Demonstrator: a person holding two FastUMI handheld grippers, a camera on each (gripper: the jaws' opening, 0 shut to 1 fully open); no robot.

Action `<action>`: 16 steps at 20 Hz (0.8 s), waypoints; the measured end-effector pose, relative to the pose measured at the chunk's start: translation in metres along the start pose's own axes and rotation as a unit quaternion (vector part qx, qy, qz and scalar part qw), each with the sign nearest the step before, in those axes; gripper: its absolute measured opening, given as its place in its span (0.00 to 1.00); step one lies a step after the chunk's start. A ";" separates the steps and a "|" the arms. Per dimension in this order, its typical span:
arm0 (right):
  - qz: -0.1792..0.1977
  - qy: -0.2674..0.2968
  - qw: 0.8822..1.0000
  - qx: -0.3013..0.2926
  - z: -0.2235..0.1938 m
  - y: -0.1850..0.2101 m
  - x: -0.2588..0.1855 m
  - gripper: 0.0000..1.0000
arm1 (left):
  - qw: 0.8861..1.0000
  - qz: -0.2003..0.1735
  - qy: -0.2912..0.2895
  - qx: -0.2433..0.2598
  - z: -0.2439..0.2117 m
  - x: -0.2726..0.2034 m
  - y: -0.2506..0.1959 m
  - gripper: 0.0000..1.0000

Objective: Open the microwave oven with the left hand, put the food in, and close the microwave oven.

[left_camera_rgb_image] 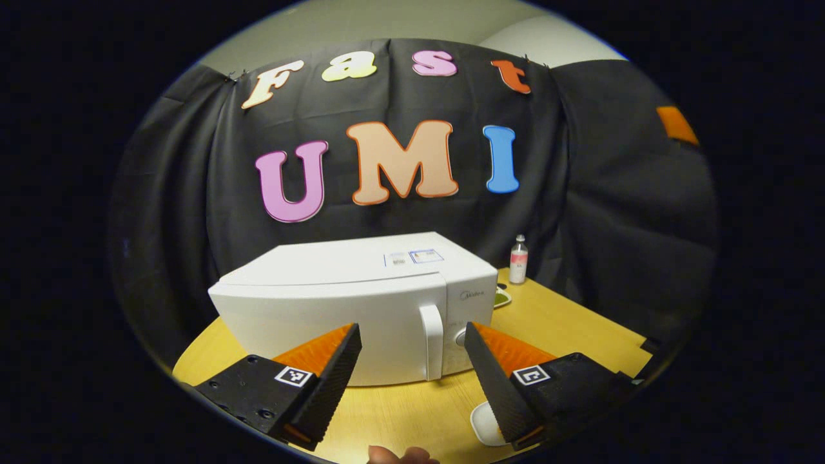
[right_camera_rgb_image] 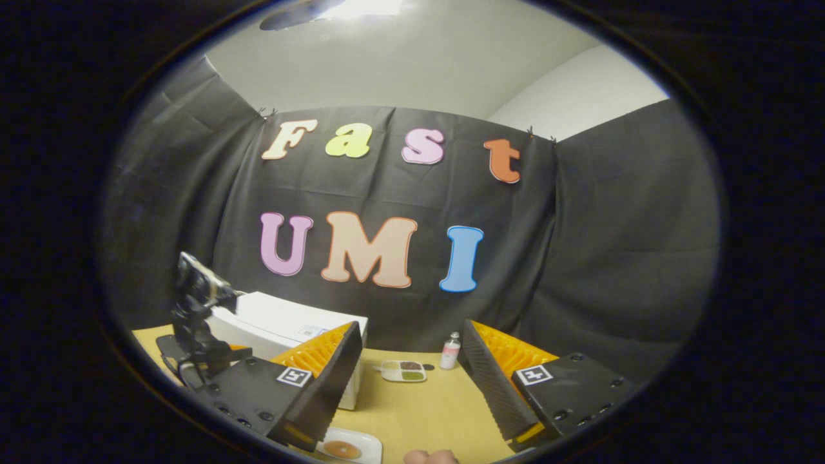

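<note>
- Jaws spread on left gripper (left_camera_rgb_image: 412,370) and right gripper (right_camera_rgb_image: 409,364), nothing between.
- Microwave (left_camera_rgb_image: 335,309) at 12 o'clock, door shut, "Midea" logo by handle (left_camera_rgb_image: 432,341).
- Bottle (left_camera_rgb_image: 518,260) at 1 o'clock; label unreadable.

A faint brand mark (left_camera_rgb_image: 472,295) is sitting on the microwave (left_camera_rgb_image: 335,309) front, right of its handle (left_camera_rgb_image: 430,341), too blurred to read. Stickers (left_camera_rgb_image: 414,258) on its top are showing nothing legible.

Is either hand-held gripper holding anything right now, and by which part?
Nothing is held. The left hand-held gripper and right hand-held gripper are both open, with nothing between the fingers.
</note>
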State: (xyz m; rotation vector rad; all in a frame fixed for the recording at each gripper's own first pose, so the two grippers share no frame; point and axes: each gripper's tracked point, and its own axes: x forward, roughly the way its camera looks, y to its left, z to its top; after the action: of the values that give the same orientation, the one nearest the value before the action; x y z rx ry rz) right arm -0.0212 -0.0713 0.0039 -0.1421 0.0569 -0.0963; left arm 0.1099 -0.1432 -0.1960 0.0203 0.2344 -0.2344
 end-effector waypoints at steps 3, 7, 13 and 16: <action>-0.017 0.003 1.000 -0.011 0.000 -0.013 -0.008 0.96 | 1.000 -0.011 0.016 -0.007 -0.022 0.023 -0.015 0.97; -0.030 0.004 1.000 -0.004 0.003 -0.023 -0.012 0.96 | 0.999 -0.007 0.034 0.002 -0.046 0.045 -0.021 0.98; -0.046 -0.012 0.999 0.015 0.013 -0.036 -0.010 0.98 | 0.999 0.001 0.049 0.020 -0.061 0.068 -0.021 0.98; -0.046 -0.005 0.999 0.023 0.005 -0.038 -0.006 0.96 | 0.998 0.012 0.056 0.013 -0.069 0.074 -0.017 0.77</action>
State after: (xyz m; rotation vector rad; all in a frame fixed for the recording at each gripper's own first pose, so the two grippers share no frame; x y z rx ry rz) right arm -0.0301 -0.1076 0.0147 -0.0997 0.0389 -0.1896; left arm 0.1606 -0.1735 -0.2802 0.0615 0.3425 -0.2133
